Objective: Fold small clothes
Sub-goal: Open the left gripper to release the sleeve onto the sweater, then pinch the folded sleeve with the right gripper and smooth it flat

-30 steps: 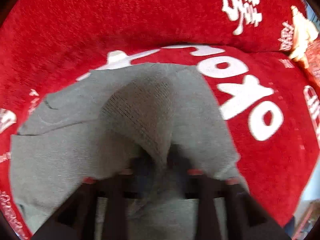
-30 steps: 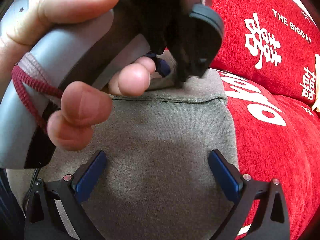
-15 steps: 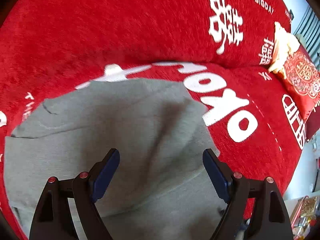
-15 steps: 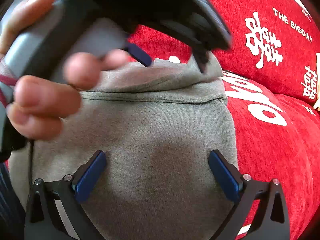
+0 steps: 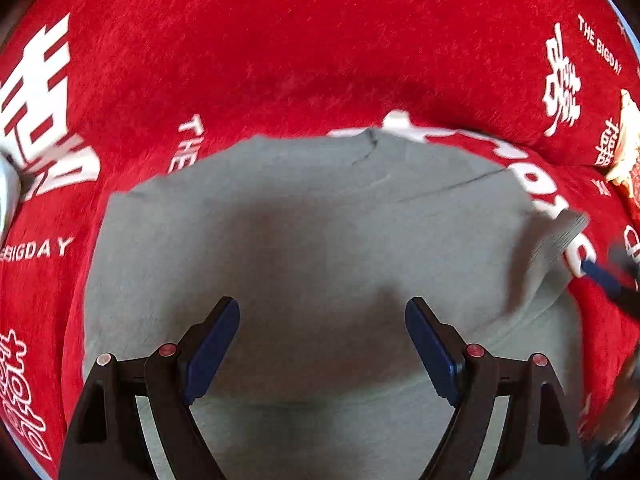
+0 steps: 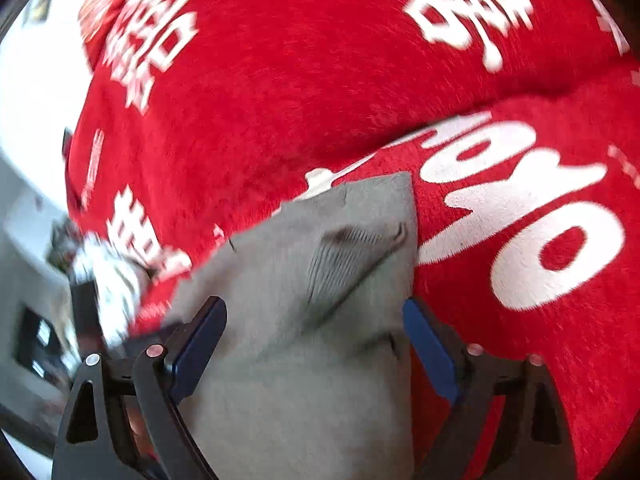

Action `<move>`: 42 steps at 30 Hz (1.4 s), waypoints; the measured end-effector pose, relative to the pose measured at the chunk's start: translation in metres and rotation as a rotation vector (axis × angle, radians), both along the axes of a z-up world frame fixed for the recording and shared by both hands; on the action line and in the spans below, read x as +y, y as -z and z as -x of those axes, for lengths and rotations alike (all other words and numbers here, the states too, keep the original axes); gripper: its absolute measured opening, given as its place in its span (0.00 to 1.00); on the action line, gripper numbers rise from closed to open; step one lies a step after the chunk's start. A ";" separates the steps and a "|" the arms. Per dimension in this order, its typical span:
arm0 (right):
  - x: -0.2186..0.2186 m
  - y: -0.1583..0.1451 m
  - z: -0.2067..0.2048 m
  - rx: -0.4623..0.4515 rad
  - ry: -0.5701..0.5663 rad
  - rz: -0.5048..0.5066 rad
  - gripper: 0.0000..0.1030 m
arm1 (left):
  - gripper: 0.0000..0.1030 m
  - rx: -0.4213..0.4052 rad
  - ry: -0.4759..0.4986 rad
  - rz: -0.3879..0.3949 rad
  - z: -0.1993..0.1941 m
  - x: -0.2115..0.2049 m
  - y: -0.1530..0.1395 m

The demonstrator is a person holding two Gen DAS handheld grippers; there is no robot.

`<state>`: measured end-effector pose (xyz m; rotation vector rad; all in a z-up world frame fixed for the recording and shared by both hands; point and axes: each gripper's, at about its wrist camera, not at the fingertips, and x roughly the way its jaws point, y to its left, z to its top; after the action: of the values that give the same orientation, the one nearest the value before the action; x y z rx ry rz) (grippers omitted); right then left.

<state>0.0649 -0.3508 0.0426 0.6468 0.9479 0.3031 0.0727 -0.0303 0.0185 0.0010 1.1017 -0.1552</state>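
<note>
A grey knit garment [image 5: 304, 240] lies folded on a red sofa [image 5: 320, 52] with white lettering. My left gripper [image 5: 322, 344] is open and empty, its blue pads just above the garment's near part. A ribbed cuff [image 5: 560, 236] lies folded in at the garment's right edge, and a blue pad of the other gripper [image 5: 604, 276] shows just right of it. In the right wrist view the garment [image 6: 304, 360] runs away between my open right gripper [image 6: 314, 340] pads, with the ribbed cuff [image 6: 340, 256] on top.
The red sofa backrest [image 6: 300, 80] rises right behind the garment. A red and gold cushion [image 5: 628, 168] sits at the far right of the seat. Beyond the sofa's left end are blurred room furnishings [image 6: 36, 320].
My left gripper let go of the raised grey fold, opened and swung left over the flat garment. My right gripper moved to the garment's right side; the left hand has left its view.
</note>
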 end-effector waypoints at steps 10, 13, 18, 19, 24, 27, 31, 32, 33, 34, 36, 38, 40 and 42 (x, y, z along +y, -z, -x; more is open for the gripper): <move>0.023 0.023 -0.053 0.178 -0.016 0.031 0.24 | 0.83 -0.034 0.019 -0.030 0.014 0.002 0.016; 0.032 0.016 -0.049 0.128 -0.025 0.125 0.13 | 0.83 -0.039 0.012 -0.011 0.013 0.009 0.013; 0.074 -0.033 -0.057 -0.134 -0.109 0.249 0.12 | 0.83 -0.029 -0.086 0.018 0.002 0.034 0.014; 0.078 -0.037 -0.058 -0.153 -0.126 0.258 0.12 | 0.83 -0.033 -0.085 0.016 0.002 0.035 0.014; 0.064 -0.017 -0.041 -0.161 -0.110 0.352 0.12 | 0.83 -0.055 -0.050 -0.024 0.010 0.028 0.015; 0.044 0.013 -0.034 -0.078 -0.093 0.401 0.17 | 0.83 -0.060 -0.049 -0.037 0.011 0.026 0.016; 0.027 0.013 -0.015 -0.052 -0.051 0.462 0.32 | 0.83 -0.047 -0.040 -0.035 0.013 0.026 0.013; 0.025 0.004 -0.010 -0.071 -0.024 0.476 0.33 | 0.83 -0.044 -0.040 -0.032 0.013 0.026 0.011; 0.024 -0.005 -0.005 -0.107 -0.006 0.485 0.34 | 0.83 -0.043 -0.042 -0.029 0.013 0.025 0.010; 0.026 -0.016 -0.002 -0.147 0.001 0.482 0.38 | 0.83 -0.041 -0.043 -0.021 0.012 0.023 0.008; 0.038 -0.029 -0.001 -0.180 -0.006 0.478 0.53 | 0.83 -0.034 -0.039 -0.016 0.009 0.015 0.007; 0.066 -0.028 -0.010 -0.164 -0.081 0.499 0.64 | 0.83 -0.033 -0.031 -0.033 0.009 0.004 0.007; 0.087 -0.011 -0.015 -0.103 -0.175 0.481 0.64 | 0.83 -0.029 -0.025 -0.064 0.010 -0.001 0.011; 0.097 0.015 -0.018 -0.012 -0.197 0.544 0.62 | 0.83 -0.028 -0.032 -0.070 0.013 0.006 0.014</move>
<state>0.0826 -0.2542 0.0275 0.0537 1.0285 0.2084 0.0596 -0.0240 0.0045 0.0485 1.0780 -0.0875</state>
